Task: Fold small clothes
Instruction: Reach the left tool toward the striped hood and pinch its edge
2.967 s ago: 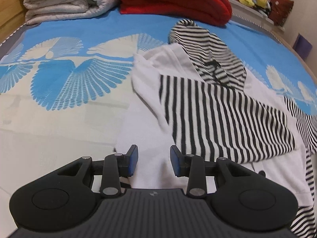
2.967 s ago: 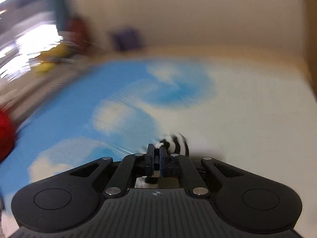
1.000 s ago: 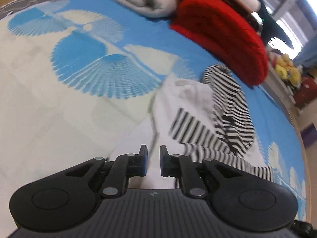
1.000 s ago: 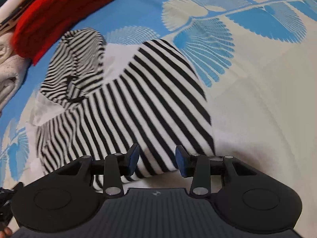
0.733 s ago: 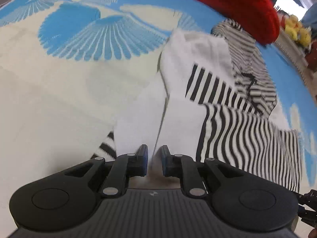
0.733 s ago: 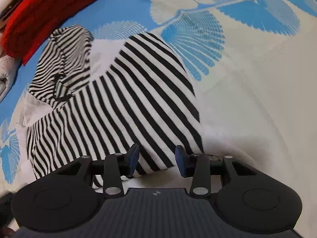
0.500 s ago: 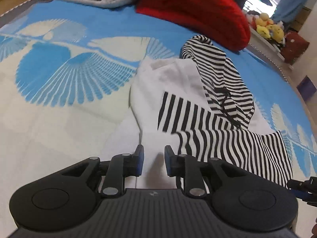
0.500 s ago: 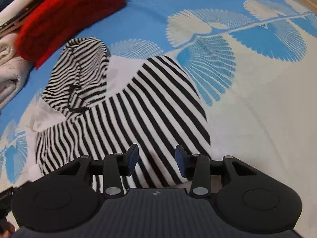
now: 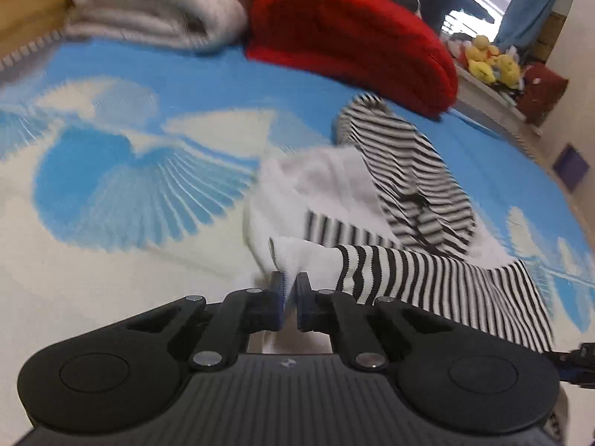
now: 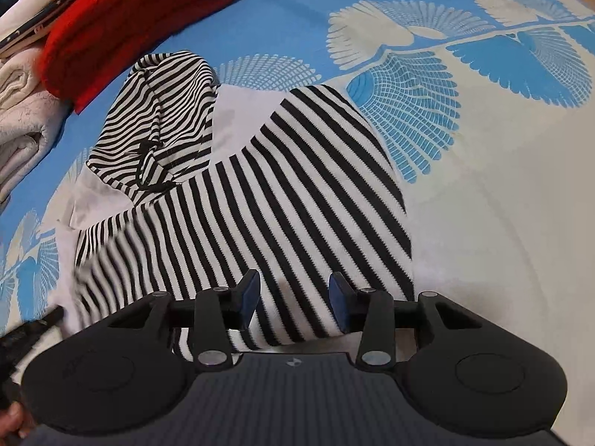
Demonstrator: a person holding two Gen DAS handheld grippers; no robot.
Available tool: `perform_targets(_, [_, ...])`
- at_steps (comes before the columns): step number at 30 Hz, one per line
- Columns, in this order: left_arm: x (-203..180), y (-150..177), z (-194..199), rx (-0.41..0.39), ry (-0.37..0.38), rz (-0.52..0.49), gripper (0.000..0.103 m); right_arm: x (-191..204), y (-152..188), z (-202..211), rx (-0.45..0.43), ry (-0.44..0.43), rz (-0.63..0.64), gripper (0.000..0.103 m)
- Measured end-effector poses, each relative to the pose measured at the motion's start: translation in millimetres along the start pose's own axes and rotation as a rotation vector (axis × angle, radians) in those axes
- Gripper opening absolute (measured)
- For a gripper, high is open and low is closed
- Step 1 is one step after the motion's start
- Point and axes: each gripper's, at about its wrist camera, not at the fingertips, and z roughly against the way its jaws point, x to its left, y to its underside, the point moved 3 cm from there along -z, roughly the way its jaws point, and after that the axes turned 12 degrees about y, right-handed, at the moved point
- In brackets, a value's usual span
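A small hooded top (image 10: 297,193), black-and-white striped with white panels, lies partly folded on the bed, its hood (image 10: 167,111) toward the red blanket. In the left wrist view the top (image 9: 427,271) stretches to the right, and its white edge (image 9: 301,256) rises in a fold at my left gripper (image 9: 289,290). The jaws are closing and pinch that white edge between the pads. My right gripper (image 10: 293,290) hovers open over the striped near edge, with fabric below the gap and nothing pressed by the pads.
The bedspread (image 9: 111,171) is blue and cream with fan-leaf prints. A red blanket (image 9: 346,33) and a folded white blanket (image 9: 148,11) are stacked at the head. Stuffed toys (image 9: 491,63) sit on a ledge beyond the bed's far right.
My left gripper has narrowed onto the top's white edge, which now stands up between its pads, and the hand has rolled. The right gripper stays open in the same spot.
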Motion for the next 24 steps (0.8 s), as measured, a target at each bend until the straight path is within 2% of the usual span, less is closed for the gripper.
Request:
perform_targets(2, [3, -1, 0, 0.025, -0.063, 0.006, 0.01, 0, 0, 0, -0.003, 0.004, 0.001, 0.043])
perform_targets(4, [4, 1, -4, 0.108, -0.092, 0.012, 0.014, 1, 1, -2, 0.002, 0.024, 0.009, 0.043])
perform_targets(7, [-11, 1, 5, 0.078, -0.074, -0.061, 0.016, -5, 3, -9, 0.028, 0.065, 0.002, 0.043])
perform_targets(9, [-23, 7, 2, 0.097, -0.01, -0.098, 0.021, -10, 3, -13, 0.043, 0.07, -0.012, 0.042])
perform_targets(11, [-23, 22, -16, 0.197, 0.034, -0.079, 0.025, -13, 3, -14, 0.048, 0.074, -0.016, 0.042])
perform_targets(12, [-18, 33, -31, 0.293, 0.042, -0.044, 0.026, -13, 3, -14, 0.042, 0.086, -0.012, 0.042])
perform_targets(13, [-15, 39, -37, 0.325, 0.038, -0.018, 0.026, -14, 2, -13, 0.033, 0.1, -0.008, 0.042])
perform_targets(15, [-22, 33, -31, 0.277, 0.018, -0.057, 0.026, -16, 0, -12, 0.019, 0.102, -0.011, 0.042])
perform_targets(17, [-34, 22, -21, 0.201, 0.053, -0.12, 0.029, -18, -2, -10, 0.008, 0.096, -0.019, 0.042])
perform_targets(20, [-43, 8, -9, 0.093, 0.082, -0.156, 0.039, -17, -10, 2, -0.066, 0.106, 0.006, 0.042])
perform_targets(22, [-46, 0, -3, 0.045, 0.081, -0.17, 0.053, -16, -17, 11, -0.118, 0.108, 0.037, 0.043])
perform_targets(24, [-46, -7, -2, 0.012, 0.068, -0.191, 0.056, -14, -23, 19, -0.174, 0.113, 0.08, 0.043])
